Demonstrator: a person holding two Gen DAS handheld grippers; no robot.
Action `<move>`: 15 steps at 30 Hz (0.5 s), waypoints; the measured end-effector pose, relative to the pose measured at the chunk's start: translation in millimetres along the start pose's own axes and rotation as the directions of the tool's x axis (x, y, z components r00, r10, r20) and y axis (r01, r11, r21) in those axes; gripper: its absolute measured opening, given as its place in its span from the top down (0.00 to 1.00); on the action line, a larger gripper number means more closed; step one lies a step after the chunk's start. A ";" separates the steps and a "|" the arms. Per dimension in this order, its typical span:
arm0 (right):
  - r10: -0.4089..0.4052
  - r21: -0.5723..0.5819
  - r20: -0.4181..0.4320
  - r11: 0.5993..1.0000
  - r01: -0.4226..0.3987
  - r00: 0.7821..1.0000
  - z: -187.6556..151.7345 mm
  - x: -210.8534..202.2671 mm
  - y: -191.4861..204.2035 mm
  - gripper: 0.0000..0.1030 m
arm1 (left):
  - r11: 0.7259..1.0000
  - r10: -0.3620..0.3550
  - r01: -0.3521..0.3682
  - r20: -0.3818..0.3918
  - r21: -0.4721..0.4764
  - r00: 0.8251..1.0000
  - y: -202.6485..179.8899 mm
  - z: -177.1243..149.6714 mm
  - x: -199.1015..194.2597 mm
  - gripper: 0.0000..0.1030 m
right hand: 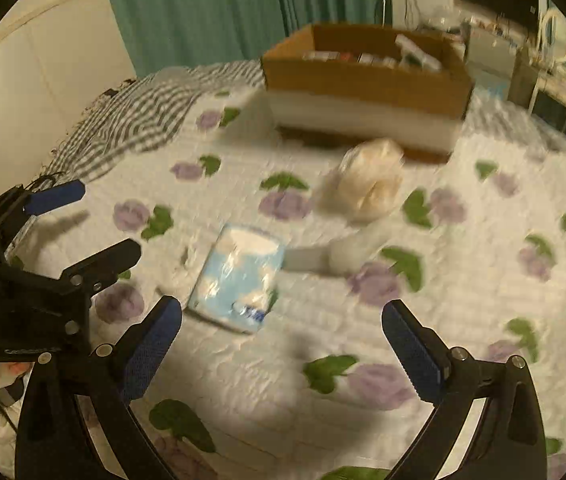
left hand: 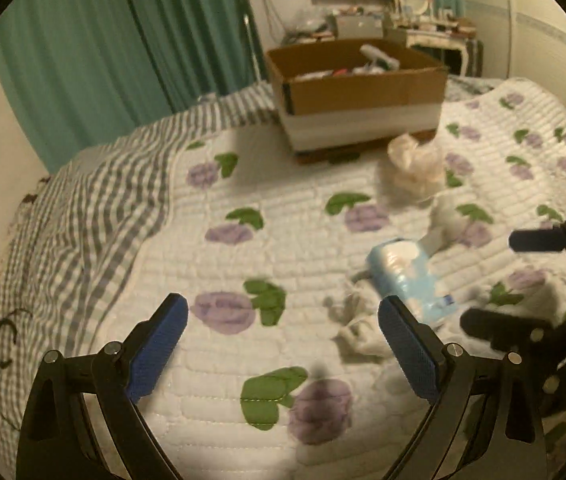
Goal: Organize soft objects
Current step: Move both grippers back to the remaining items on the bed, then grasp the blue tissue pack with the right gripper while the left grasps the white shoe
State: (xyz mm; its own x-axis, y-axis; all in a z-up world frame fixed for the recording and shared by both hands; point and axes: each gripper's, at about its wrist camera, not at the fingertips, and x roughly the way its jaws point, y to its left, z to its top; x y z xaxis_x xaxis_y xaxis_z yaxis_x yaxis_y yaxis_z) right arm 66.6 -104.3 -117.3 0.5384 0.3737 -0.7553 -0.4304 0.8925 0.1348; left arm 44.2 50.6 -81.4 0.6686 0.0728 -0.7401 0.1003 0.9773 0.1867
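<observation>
A light blue tissue pack (left hand: 411, 276) (right hand: 239, 276) lies on the flowered quilt (left hand: 283, 248) (right hand: 463, 272). A crumpled white cloth (left hand: 357, 322) lies beside it, and a cream bundle in clear plastic (left hand: 415, 164) (right hand: 369, 184) sits in front of the cardboard box (left hand: 359, 92) (right hand: 367, 84). A white cloth (right hand: 347, 252) lies between the bundle and the pack. My left gripper (left hand: 283, 340) is open and empty above the quilt; it also shows in the right wrist view (right hand: 95, 224). My right gripper (right hand: 283, 336) is open and empty just behind the pack; it shows at the right of the left wrist view (left hand: 523, 280).
A grey checked blanket (left hand: 83, 216) (right hand: 139, 120) covers the bed's left side by teal curtains (left hand: 123, 40). The box holds several items. A cluttered dresser with a mirror (left hand: 415, 4) stands behind the bed.
</observation>
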 end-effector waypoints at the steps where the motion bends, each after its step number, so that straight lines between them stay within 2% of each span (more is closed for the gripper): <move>1: 0.019 0.012 -0.015 1.000 -0.019 1.000 -1.9 6.9 -0.5 0.02 | 1.000 0.007 -0.007 -0.016 -0.015 1.000 4.4 -0.6 4.5 0.05; 5: 0.050 0.013 -0.062 0.999 -0.050 0.997 -2.9 29.3 4.0 0.05 | 0.998 -0.030 0.028 -0.024 -0.063 0.999 17.3 -2.6 8.2 0.05; 9: 0.099 0.000 -0.071 0.995 -0.099 0.993 -1.2 43.4 15.8 0.08 | 0.992 -0.068 0.065 -0.024 -0.104 0.997 23.8 -3.6 6.9 0.05; 14: 0.100 -0.039 -0.075 0.994 -0.103 0.992 2.4 56.7 29.6 0.24 | 0.989 -0.091 0.087 -0.031 -0.119 0.995 25.7 -3.2 8.3 0.05; 15: 0.103 -0.034 -0.078 0.994 -0.105 0.992 2.8 58.8 29.4 0.30 | 0.988 -0.098 0.093 -0.030 -0.124 0.995 26.2 -3.2 8.1 0.05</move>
State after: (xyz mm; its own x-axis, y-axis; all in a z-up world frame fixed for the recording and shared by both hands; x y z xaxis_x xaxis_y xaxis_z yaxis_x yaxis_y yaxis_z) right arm 87.6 -55.3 -155.9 0.4335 0.4425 -0.7850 -0.5091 0.8391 0.1919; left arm 49.9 77.4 -84.5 0.6331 -0.0169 -0.7739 0.0703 0.9969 0.0357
